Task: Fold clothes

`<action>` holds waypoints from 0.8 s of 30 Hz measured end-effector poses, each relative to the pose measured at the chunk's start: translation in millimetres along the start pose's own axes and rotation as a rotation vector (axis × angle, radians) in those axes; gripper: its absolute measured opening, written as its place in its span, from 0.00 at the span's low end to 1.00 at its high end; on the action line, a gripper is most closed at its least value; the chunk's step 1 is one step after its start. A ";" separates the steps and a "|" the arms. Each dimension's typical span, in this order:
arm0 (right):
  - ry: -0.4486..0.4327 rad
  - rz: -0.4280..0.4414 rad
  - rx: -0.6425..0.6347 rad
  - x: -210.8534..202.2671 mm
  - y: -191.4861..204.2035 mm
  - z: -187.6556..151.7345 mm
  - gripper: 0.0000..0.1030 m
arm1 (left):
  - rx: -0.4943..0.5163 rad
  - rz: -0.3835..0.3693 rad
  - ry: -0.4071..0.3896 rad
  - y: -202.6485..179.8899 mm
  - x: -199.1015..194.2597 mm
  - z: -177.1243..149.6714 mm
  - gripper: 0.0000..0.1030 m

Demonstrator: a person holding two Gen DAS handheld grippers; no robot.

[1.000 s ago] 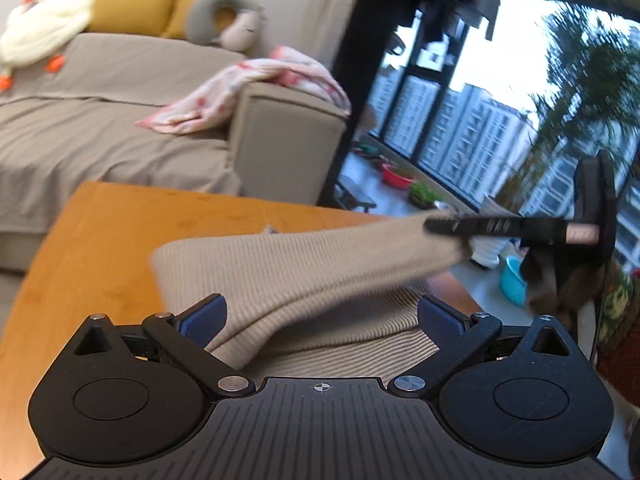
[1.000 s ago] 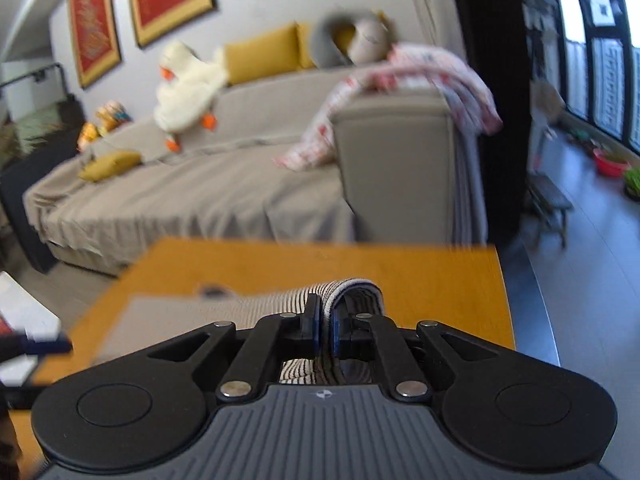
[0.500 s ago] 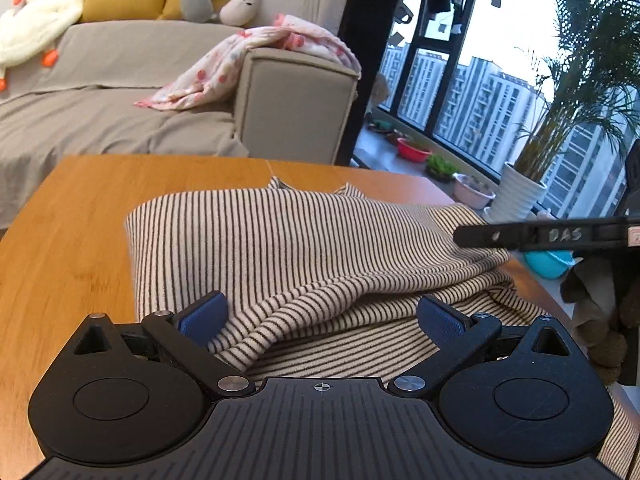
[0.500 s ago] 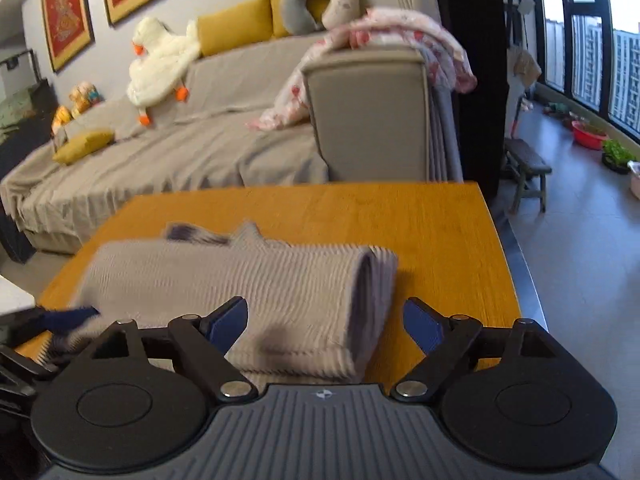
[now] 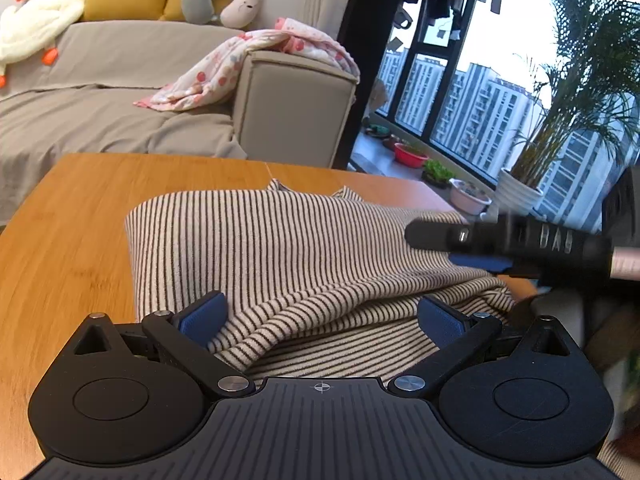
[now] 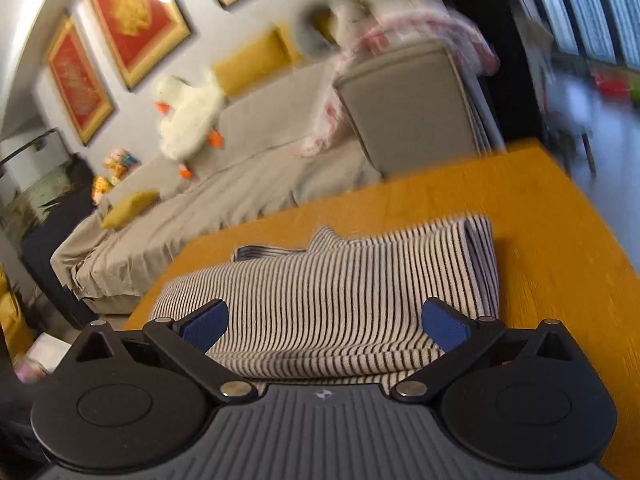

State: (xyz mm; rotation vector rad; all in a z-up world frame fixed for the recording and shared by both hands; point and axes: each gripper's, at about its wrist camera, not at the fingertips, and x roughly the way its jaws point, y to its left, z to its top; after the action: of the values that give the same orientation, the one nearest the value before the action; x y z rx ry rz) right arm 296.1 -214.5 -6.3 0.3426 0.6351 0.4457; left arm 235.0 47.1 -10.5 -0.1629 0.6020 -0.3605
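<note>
A cream garment with thin dark stripes [image 5: 288,248] lies folded on the wooden table [image 5: 72,216]; it also shows in the right wrist view [image 6: 360,280], with a folded edge at its right. My left gripper [image 5: 320,316] is open and empty, just above the garment's near edge. My right gripper [image 6: 324,320] is open and empty over the garment's near side. It shows blurred in the left wrist view [image 5: 480,264], hovering above the garment's right part.
A grey sofa [image 5: 120,112] with a pink blanket [image 5: 248,68], a white plush duck [image 6: 188,116] and yellow cushions stands beyond the table. Windows and potted plants [image 5: 552,128] are at the right. The table's right edge [image 6: 592,216] drops to the floor.
One second ago my right gripper was shut on the garment's fold and carrying it across. It has let go, opened, pulled back and tilted. The garment now lies flat; the left gripper stays open.
</note>
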 end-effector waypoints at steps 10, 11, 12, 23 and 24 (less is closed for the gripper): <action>-0.060 0.045 0.012 -2.1 -7.9 -7.8 1.00 | -0.012 -0.008 -0.006 1.5 0.2 0.3 1.00; -0.062 0.049 0.017 -2.9 -9.0 -7.9 1.00 | -0.013 -0.009 -0.007 1.3 0.2 0.2 1.00; -0.065 0.055 0.022 -3.2 -10.2 -8.0 1.00 | -0.014 -0.009 -0.007 1.1 0.2 0.1 1.00; -0.070 0.071 0.039 -5.7 -16.4 -10.7 1.00 | -0.057 -0.039 -0.013 9.2 -1.0 2.0 1.00; -0.070 0.071 0.040 -5.9 -16.5 -10.8 1.00 | -0.072 -0.047 -0.016 11.3 -1.3 2.0 1.00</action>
State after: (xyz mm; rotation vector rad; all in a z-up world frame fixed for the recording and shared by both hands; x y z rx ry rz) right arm 289.8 -229.6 -18.8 0.4175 0.5656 0.4875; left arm 238.3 58.2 -11.0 -0.2486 0.5964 -0.3832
